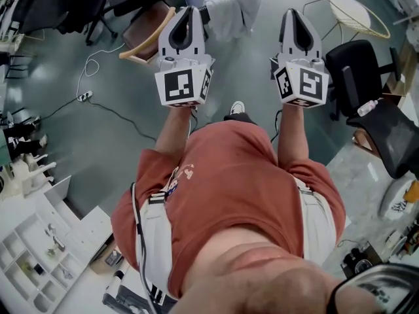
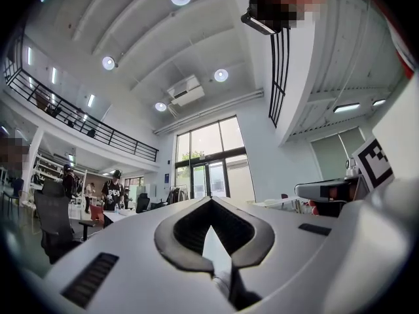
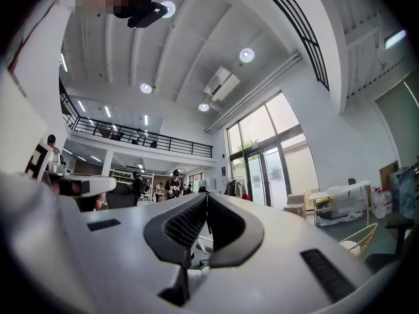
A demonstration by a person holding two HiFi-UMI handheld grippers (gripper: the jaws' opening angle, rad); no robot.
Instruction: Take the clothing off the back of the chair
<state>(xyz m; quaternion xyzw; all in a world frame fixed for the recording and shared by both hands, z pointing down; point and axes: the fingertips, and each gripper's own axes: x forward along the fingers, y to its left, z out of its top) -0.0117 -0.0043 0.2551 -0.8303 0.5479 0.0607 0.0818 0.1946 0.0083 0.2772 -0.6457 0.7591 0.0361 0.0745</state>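
1. Left tool (image 1: 190,10): jaws pressed together at the tips with nothing between them. Its own view (image 2: 209,201) looks out over the closed tips into the big hall, so it's carried about level rather than aimed at anything.
2. Right tool (image 1: 292,12): same story, jaws together and empty, confirmed in its own view (image 3: 204,196). I'd say both are closed simply because there's nothing within reach to grip.
3. Both tools are held out ahead of the person's chest, side by side and apart. That looks like a carrying pose for an approach, not a reach.
4. Now the target: the grey clothing (image 1: 232,12) hangs in folds beyond the tools, in the gap between them and well clear of both. The chair back underneath is mostly covered, and I can't make out its frame.
5. Being draped loosely, it should lift off with a pinch near the top fold, but the jaws have to open first.
6. Around it there's a wooden-armed chair (image 1: 145,36) to the left, a wire chair (image 1: 357,12) and a black office chair (image 1: 357,70) to the right.
7. Watch the cable (image 1: 98,106) trailing across the floor (image 1: 85,149) on the left. It's off the direct line, as I judge it.
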